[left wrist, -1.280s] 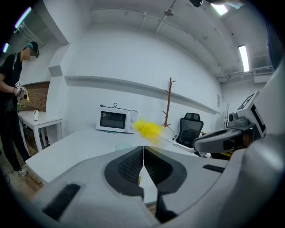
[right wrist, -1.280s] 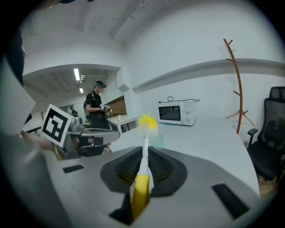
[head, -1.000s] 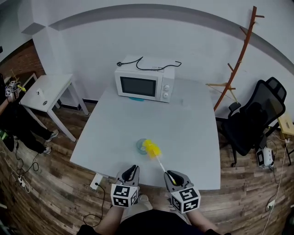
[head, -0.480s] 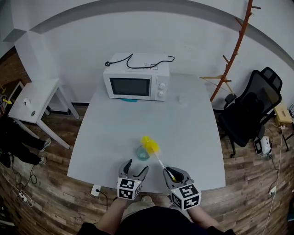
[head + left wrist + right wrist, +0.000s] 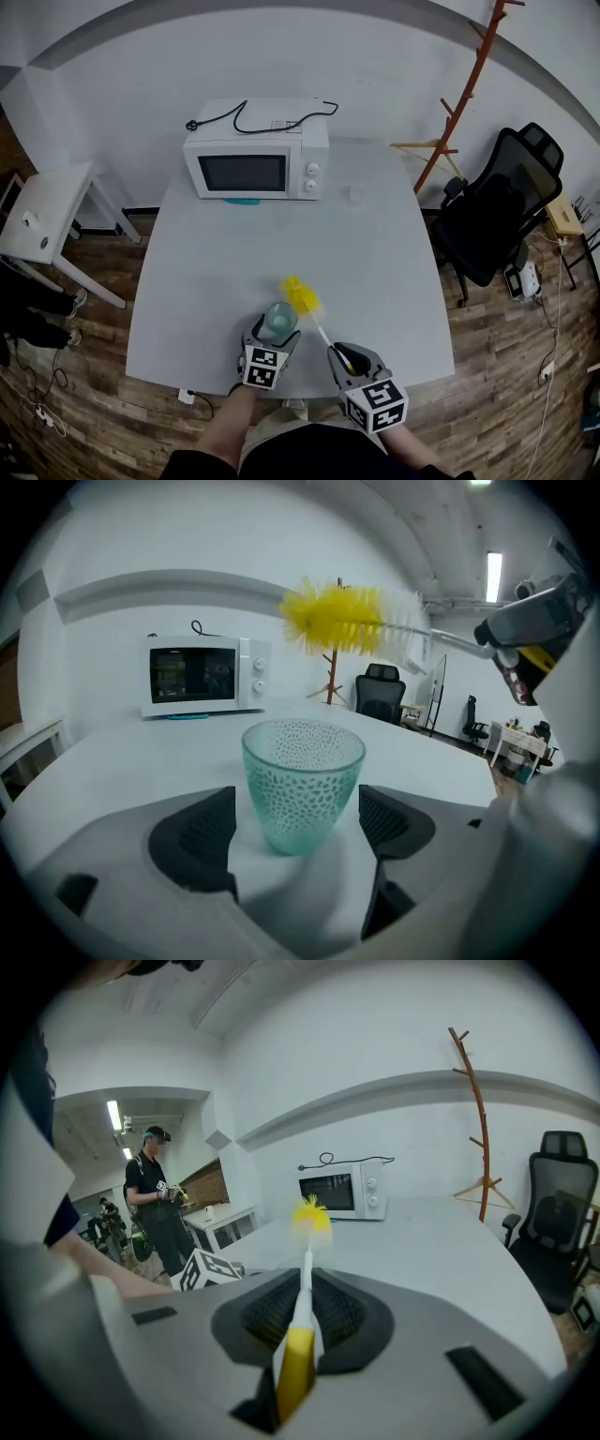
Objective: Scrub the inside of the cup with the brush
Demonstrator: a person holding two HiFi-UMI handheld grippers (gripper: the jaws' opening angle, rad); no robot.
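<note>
White table (image 5: 375,272) takes up most of the room, with a microwave (image 5: 253,169) at its far end around 12 o'clock. A black office chair (image 5: 502,220) sits off the edge at 3 o'clock, and a wooden coat rack (image 5: 459,94) stands about 1 o'clock.

The teal dimpled cup (image 5: 303,780) stands upright on the near edge at 6 o'clock, right between the left gripper's (image 5: 273,336) jaws. Those jaws are opening and the pads sit clear of the glass on both sides, so no grip there.

The right gripper (image 5: 302,1312) is clamped on the yellow-and-white handle of the brush (image 5: 302,297). Its fluffy yellow head hangs just above the cup's rim toward 1 o'clock, not inside it.
</note>
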